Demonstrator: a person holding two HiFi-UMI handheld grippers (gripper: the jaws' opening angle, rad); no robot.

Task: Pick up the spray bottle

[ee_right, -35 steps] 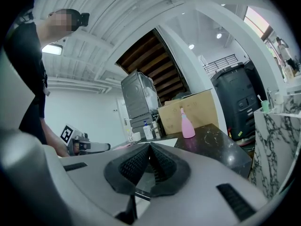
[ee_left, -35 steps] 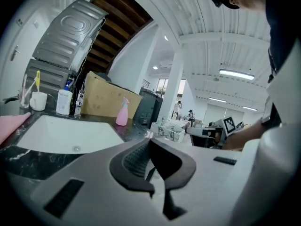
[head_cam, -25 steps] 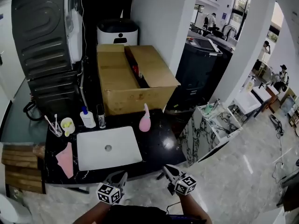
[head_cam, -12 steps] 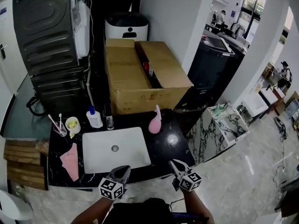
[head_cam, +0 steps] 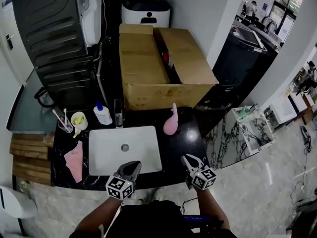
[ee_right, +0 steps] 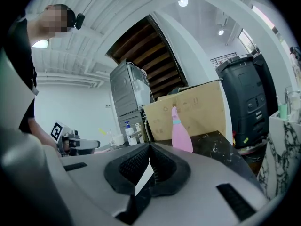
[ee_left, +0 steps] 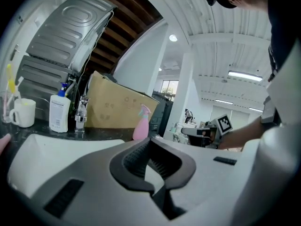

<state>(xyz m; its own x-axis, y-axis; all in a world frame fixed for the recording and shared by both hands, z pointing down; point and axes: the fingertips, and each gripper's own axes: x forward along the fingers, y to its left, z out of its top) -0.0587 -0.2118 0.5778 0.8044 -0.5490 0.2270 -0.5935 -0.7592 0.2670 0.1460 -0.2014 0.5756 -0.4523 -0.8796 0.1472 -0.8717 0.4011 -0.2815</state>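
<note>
Your left gripper (head_cam: 132,166) and right gripper (head_cam: 187,158), bottom centre, are pinched closed and empty, likely just approaching. The pink spray bottle (head_cam: 170,123) stands mid-frame on the counter (head_cam: 190,142), nearer your right.

This looks like a washstand mocked up inside a big open work hall, not a lived-in home. A black counter (head_cam: 185,143) holds a white sink (head_cam: 106,152). At the sink's 11 o'clock are a tap (head_cam: 118,114), a soap bottle (head_cam: 103,114), a cup (head_cam: 79,120) and toothbrushes (head_cam: 63,123). A pink spray bottle (head_cam: 171,123) stands at its 2 o'clock. A cardboard box (head_cam: 143,68) sits just behind at 12 o'clock. At 10 o'clock is a grey ribbed appliance (head_cam: 49,24), perhaps a fridge's back. Towards 1 o'clock the polished floor (head_cam: 262,192) runs on to other stations, where people (head_cam: 251,8) stand by tall windows.
</note>
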